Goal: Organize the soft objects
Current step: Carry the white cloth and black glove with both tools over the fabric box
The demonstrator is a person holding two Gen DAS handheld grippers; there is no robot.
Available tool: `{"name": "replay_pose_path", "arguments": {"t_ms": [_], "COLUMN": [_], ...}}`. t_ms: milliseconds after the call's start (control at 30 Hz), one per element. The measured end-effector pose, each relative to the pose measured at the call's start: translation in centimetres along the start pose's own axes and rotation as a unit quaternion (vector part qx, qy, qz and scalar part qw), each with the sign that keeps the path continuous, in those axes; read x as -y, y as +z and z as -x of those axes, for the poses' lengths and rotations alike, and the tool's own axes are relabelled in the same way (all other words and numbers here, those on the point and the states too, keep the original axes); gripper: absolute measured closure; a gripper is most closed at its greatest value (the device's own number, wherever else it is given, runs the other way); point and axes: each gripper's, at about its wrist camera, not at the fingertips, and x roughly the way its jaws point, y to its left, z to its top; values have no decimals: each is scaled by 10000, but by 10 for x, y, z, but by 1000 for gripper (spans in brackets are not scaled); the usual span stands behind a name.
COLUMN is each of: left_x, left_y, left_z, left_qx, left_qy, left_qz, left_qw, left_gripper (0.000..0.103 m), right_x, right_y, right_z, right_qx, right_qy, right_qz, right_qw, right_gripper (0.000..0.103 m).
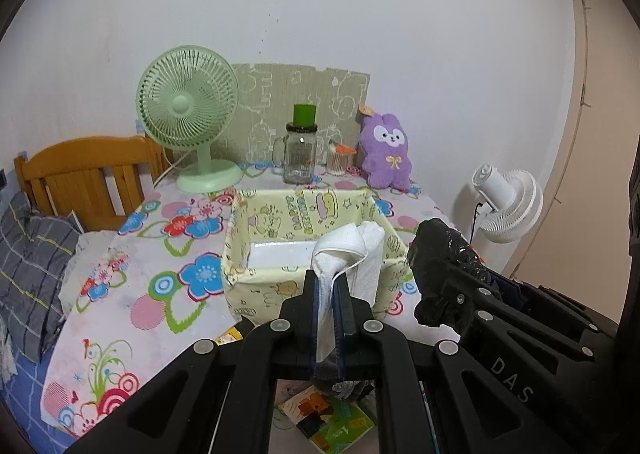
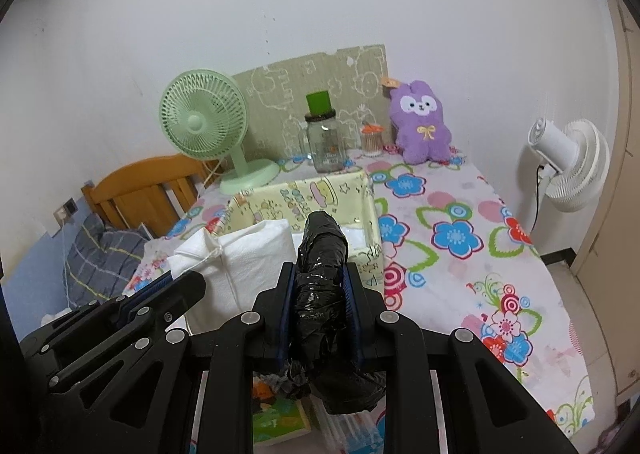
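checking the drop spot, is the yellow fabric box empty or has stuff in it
Looks empty: the yellow fabric box shows only a bare white bottom. The near corner is hidden behind the held white tissue pack.

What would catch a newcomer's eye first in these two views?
Two loaded tongs up front: the left tongs pinch a white tissue pack, the right tongs clamp a black plastic bundle, both in front of the pale yellow fabric bin on the flowered tablecloth. Behind, by the wall, a green fan and purple plush bunny.

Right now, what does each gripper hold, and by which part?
The left gripper pinches the white tissue pack by its lower edge. The right gripper clamps the black plastic bag roll around its middle.
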Motion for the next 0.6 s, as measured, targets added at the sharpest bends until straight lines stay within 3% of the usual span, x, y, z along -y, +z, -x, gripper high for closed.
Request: {"name": "replay_pose_path", "arguments": {"t_ms": [600], "left_x": [-4], "left_y": [22], "left_z": [1], "left_qx": [190], "left_qy": [19], "left_qz": [13], "left_qw": [9998], "left_gripper": [100], "right_x": [-7], "right_y": [23], "right_z": [-2], "right_qx": [137], "right_qy": [59], "right_qz": [43], "right_qw": [9999], "right_gripper": [77]}}
